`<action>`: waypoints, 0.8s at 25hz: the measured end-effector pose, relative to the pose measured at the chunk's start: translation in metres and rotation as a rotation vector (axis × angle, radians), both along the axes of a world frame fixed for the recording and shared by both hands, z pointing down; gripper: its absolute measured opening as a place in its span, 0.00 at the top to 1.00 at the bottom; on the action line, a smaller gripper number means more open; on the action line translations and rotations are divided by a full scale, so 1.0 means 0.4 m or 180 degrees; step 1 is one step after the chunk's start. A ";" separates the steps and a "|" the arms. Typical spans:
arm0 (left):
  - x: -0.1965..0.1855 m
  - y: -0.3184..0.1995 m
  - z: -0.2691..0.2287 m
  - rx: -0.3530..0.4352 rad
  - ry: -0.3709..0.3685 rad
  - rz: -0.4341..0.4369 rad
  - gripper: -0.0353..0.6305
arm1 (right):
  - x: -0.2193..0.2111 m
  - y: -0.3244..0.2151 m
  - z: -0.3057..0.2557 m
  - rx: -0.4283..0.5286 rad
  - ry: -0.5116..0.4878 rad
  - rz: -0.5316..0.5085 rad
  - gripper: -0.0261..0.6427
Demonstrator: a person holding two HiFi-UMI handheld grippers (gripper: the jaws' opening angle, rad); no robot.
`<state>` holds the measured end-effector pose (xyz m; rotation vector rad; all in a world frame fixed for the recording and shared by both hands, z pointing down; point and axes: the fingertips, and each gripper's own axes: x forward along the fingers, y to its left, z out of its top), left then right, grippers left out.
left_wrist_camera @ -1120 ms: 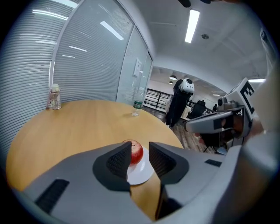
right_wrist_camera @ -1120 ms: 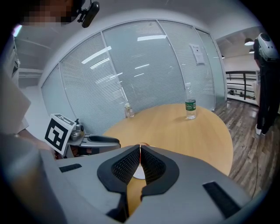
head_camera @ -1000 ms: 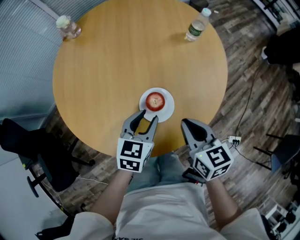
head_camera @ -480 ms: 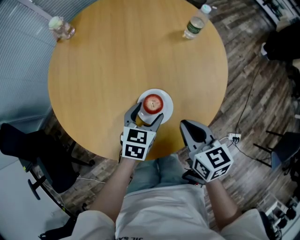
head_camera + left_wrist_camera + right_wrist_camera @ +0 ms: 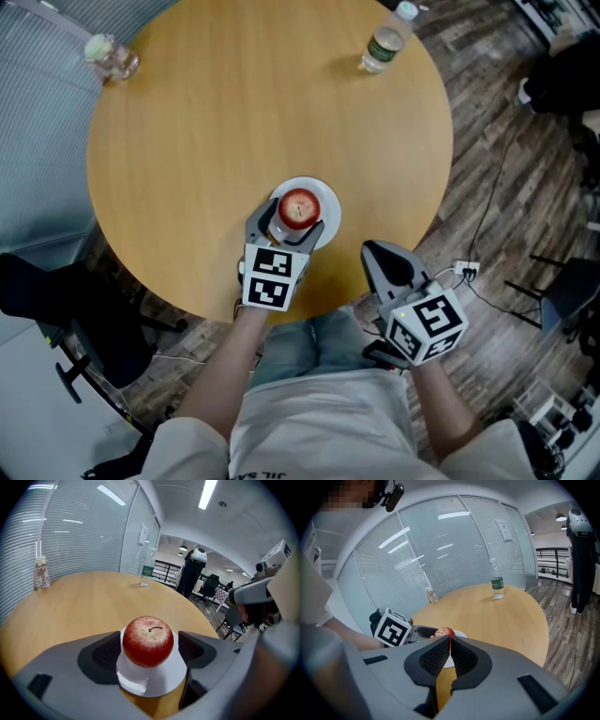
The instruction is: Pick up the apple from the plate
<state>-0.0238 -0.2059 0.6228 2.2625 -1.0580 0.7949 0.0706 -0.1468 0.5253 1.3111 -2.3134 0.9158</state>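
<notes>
A red apple [image 5: 298,207] stands upright on a small white plate [image 5: 327,217] near the front edge of the round wooden table [image 5: 234,112]. My left gripper [image 5: 289,222] reaches over the plate's near side. Its jaws are opening and stand on either side of the apple. In the left gripper view the apple [image 5: 147,641] sits between the two dark pads [image 5: 107,651], which do not press on it, above the plate [image 5: 159,681]. My right gripper [image 5: 386,259] hovers off the table's edge to the right, shut and empty [image 5: 450,641].
A clear water bottle [image 5: 380,42] stands at the table's far right edge. A small glass jar [image 5: 111,56] stands at the far left. A black chair [image 5: 56,300] sits left of the table, and a cable with a power strip [image 5: 464,272] lies on the floor at right.
My left gripper has moved forward and down to the plate, and its jaws have spread around the apple. The right gripper has stayed in place.
</notes>
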 end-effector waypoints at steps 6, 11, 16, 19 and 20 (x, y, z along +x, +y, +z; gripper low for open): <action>0.005 -0.012 0.016 -0.0027 -0.0032 0.0017 0.37 | 0.004 -0.003 0.003 -0.0012 -0.0011 0.0015 0.91; 0.010 -0.015 0.029 -0.0090 0.0034 -0.0043 0.37 | 0.014 -0.001 0.008 -0.0020 -0.0012 0.0037 0.91; 0.013 -0.018 0.022 -0.0096 0.0065 -0.0066 0.38 | 0.016 -0.002 0.006 -0.0031 -0.0008 0.0036 0.91; 0.007 -0.018 0.017 -0.0067 0.0055 -0.0096 0.38 | 0.014 -0.002 0.003 -0.0018 -0.0014 0.0031 0.91; 0.006 -0.017 0.015 -0.0056 0.0054 -0.0104 0.38 | 0.013 -0.001 0.002 -0.0013 -0.0016 0.0030 0.91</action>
